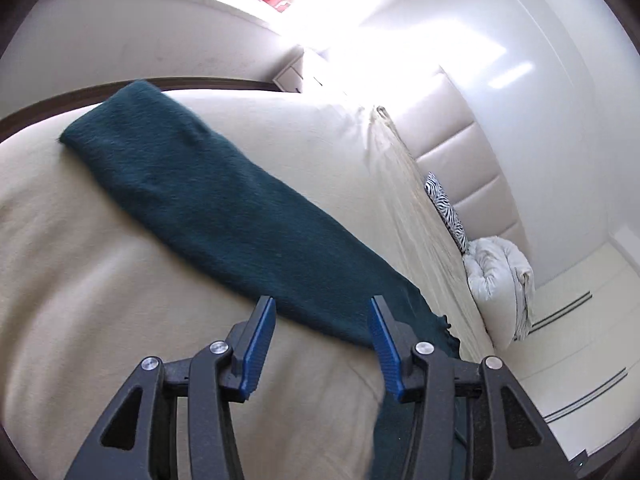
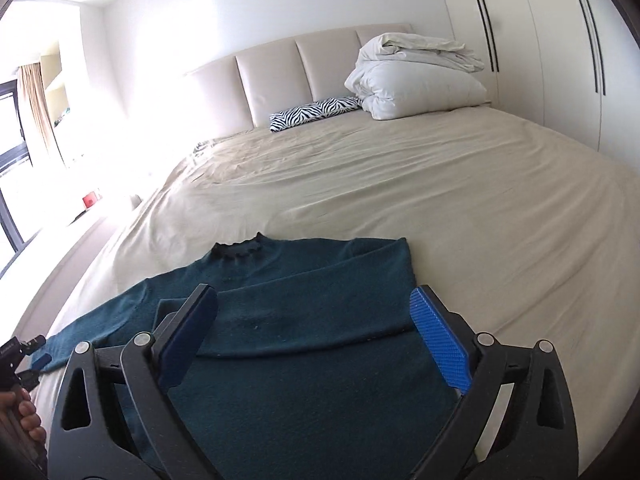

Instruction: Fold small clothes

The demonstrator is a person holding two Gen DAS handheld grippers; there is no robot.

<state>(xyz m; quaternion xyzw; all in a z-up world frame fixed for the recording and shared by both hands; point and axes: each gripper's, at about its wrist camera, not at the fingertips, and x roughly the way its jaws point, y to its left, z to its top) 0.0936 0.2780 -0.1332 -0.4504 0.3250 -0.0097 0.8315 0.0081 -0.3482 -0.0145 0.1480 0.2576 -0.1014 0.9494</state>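
Observation:
A dark teal sweater (image 2: 304, 344) lies flat on the beige bed sheet (image 2: 400, 200), collar toward the headboard. Its right sleeve is folded across the chest. Its left sleeve (image 1: 208, 200) stretches out straight to the side. My left gripper (image 1: 322, 340) is open and empty, hovering just above that sleeve near the shoulder; it also shows at the sleeve's cuff end in the right wrist view (image 2: 38, 354). My right gripper (image 2: 316, 336) is open and empty, above the sweater's body.
A folded white duvet (image 2: 416, 80) and a zebra-print pillow (image 2: 316, 110) lie at the padded headboard (image 2: 304, 64). White wardrobe doors (image 2: 540, 40) stand to the right. The bed's edge and a dark frame (image 1: 120, 92) run past the sleeve's cuff.

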